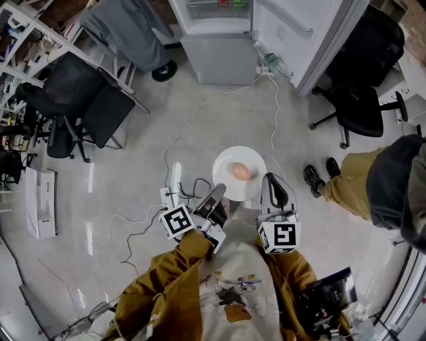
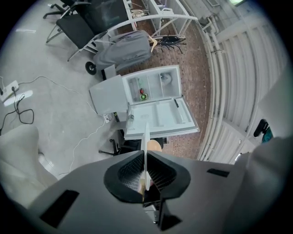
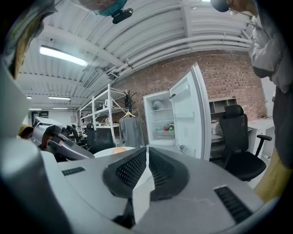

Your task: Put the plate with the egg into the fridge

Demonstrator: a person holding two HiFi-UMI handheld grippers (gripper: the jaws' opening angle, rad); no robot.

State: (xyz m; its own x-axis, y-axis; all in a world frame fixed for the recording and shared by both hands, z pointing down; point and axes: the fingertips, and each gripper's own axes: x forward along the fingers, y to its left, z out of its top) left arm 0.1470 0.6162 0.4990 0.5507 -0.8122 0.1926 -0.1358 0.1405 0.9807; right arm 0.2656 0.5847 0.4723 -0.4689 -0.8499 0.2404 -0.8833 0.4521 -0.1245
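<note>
A white plate [image 1: 229, 162] carrying a brown egg [image 1: 241, 172] is held over the floor in front of me. My left gripper [image 1: 218, 192] is shut on its near left rim. My right gripper [image 1: 271, 180] is shut on its right rim. In the left gripper view the plate [image 2: 146, 137] runs edge-on between the jaws of the left gripper [image 2: 146, 154], with the egg [image 2: 155, 145] just beyond. The right gripper view shows the right gripper [image 3: 147, 151] pinching the rim, the plate [image 3: 106, 152] and egg [image 3: 119, 149] to its left. The fridge [image 1: 216, 20] stands ahead, its door [image 1: 293, 30] open.
Black office chairs stand at the left [image 1: 86, 100] and right [image 1: 363, 100]. Cables [image 1: 180, 140] and a power strip [image 1: 174, 180] lie on the floor ahead. A person's legs and shoes [image 1: 318, 176] are close on the right. A grey garment [image 1: 126, 30] hangs left of the fridge.
</note>
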